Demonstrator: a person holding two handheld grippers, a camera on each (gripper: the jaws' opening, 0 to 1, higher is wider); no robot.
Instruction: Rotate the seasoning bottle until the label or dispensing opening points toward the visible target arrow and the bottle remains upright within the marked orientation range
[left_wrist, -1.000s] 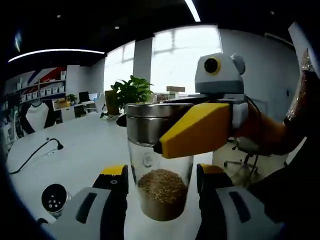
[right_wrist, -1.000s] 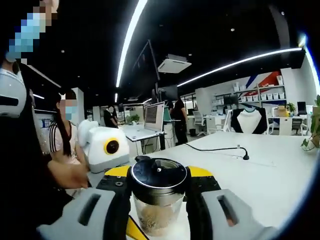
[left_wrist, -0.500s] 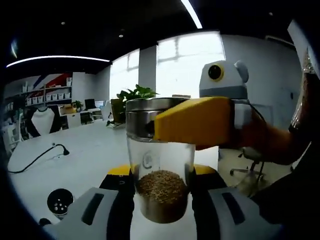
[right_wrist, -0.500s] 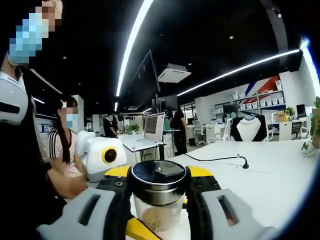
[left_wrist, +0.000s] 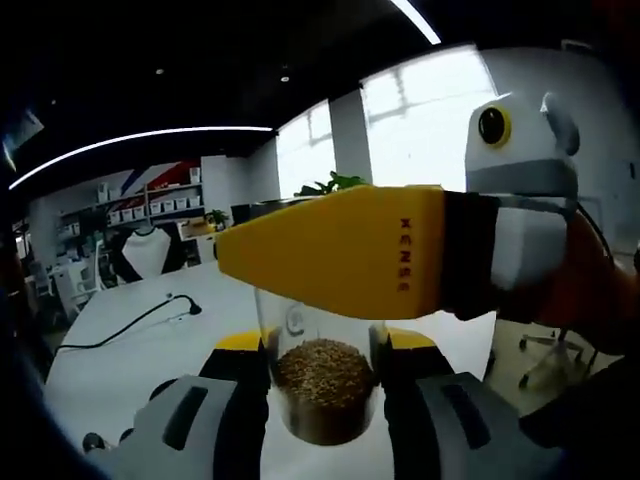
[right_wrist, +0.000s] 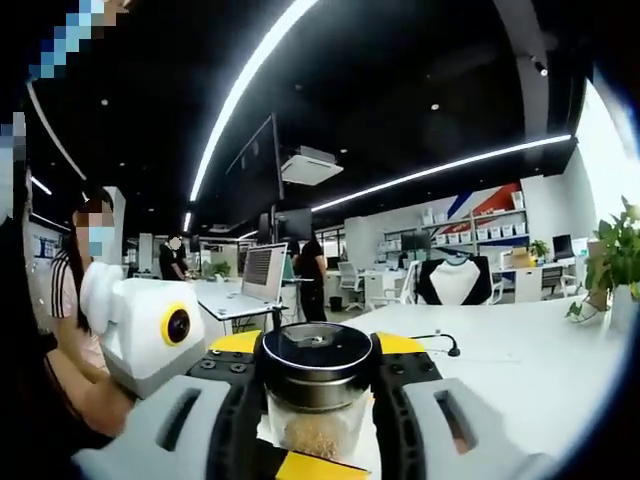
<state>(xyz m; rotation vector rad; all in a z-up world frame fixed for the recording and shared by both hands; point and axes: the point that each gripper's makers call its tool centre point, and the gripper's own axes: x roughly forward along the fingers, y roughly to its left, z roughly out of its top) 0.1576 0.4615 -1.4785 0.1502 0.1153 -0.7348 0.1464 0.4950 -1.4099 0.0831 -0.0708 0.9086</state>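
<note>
The seasoning bottle is a clear glass jar holding brown grains, upright between the jaws of my left gripper, which is shut on its lower body. My right gripper's yellow jaw crosses in front of the lid from the right and hides it. In the right gripper view the dark metal lid sits between the jaws of my right gripper, shut on it. The left gripper's white body shows at the left there. No arrow or label is visible.
A white table lies below, with a black cable across it. A potted plant stands at the table's far end. People sit at the left, near a laptop.
My left jaws have come in onto the bottle's body. The right gripper has swung round the lid, so its yellow jaw now lies across it. Both views have tilted.
</note>
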